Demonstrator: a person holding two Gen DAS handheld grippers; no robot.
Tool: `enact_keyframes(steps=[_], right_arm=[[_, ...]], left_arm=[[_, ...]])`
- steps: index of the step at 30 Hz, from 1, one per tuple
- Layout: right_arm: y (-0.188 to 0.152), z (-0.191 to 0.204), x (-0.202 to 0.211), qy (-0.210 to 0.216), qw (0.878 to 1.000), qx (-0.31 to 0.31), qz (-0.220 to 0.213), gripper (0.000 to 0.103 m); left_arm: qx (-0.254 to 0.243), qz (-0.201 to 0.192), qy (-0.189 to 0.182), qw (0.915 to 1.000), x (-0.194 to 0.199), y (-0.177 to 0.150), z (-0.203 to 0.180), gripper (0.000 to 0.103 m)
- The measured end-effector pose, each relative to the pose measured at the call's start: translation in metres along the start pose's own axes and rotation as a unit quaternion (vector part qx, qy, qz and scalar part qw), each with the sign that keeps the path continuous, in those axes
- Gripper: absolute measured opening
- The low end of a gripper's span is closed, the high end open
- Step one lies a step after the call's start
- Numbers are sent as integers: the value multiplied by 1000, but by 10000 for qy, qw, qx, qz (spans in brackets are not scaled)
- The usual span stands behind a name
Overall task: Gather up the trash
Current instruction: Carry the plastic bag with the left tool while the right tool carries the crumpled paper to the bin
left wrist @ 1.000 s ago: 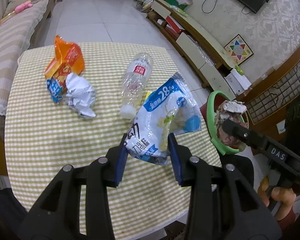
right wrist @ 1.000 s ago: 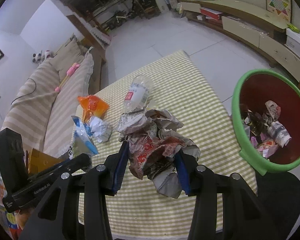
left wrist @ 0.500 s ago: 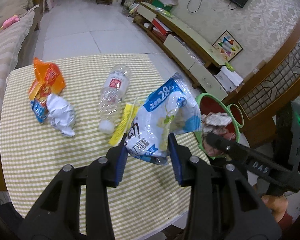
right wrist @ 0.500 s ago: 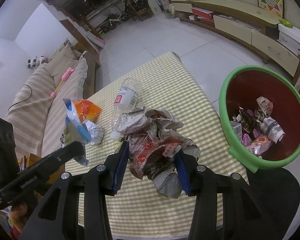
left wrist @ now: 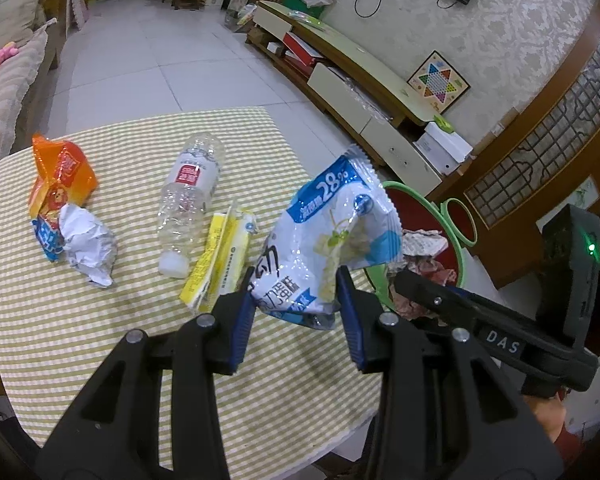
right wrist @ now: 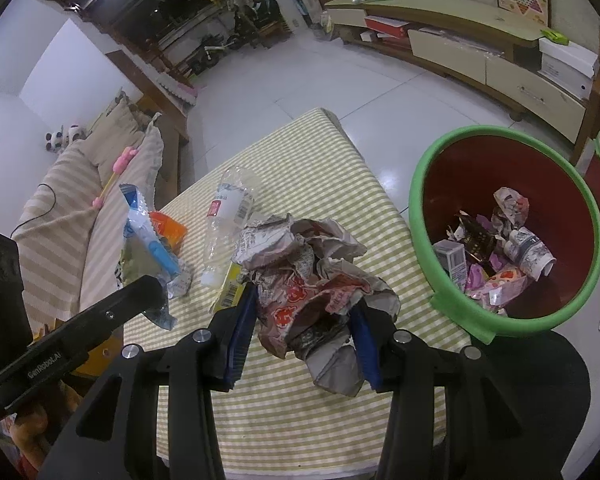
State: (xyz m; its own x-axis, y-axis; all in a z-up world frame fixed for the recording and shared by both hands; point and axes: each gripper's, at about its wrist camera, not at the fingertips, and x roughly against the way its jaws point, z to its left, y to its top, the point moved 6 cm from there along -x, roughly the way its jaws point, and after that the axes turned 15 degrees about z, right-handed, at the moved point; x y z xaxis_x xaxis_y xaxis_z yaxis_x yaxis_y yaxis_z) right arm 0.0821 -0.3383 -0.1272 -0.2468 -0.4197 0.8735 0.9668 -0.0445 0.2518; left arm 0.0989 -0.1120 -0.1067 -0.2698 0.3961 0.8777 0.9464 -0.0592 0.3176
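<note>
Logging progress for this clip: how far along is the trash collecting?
Partly done. The green-rimmed bin already holds several wrappers and a small box. In hand: the left tongs grip a blue and white snack bag, and the right tongs grip a crumpled paper wad; neither is in the bin yet. Left on the table: plastic bottle, orange wrapper, white paper ball, yellow packet.
</note>
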Motion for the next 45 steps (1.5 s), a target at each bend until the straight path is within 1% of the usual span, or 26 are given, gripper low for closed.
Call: enact_keyframes(steps=[16, 26, 31, 37, 45], right_arm=[[3, -25, 15, -68, 9995, -247, -163, 44], [6, -52, 26, -178, 9984, -449, -303, 44], [13, -72, 37, -339, 9970, -530, -456, 44], [23, -109, 52, -547, 9939, -730, -623, 44], [21, -146, 64, -662, 9901, -1019, -699, 44]], left_arm=[[-201, 80, -91, 9997, -13, 9, -23, 38], [-347, 124, -106, 9993, -24, 18, -39, 38], [-538, 147, -119, 9984, -34, 28, -58, 38], [-827, 201, -174, 9962, -48, 40, -87, 38], [-1157, 329, -313, 9922, -71, 50, -127, 38]])
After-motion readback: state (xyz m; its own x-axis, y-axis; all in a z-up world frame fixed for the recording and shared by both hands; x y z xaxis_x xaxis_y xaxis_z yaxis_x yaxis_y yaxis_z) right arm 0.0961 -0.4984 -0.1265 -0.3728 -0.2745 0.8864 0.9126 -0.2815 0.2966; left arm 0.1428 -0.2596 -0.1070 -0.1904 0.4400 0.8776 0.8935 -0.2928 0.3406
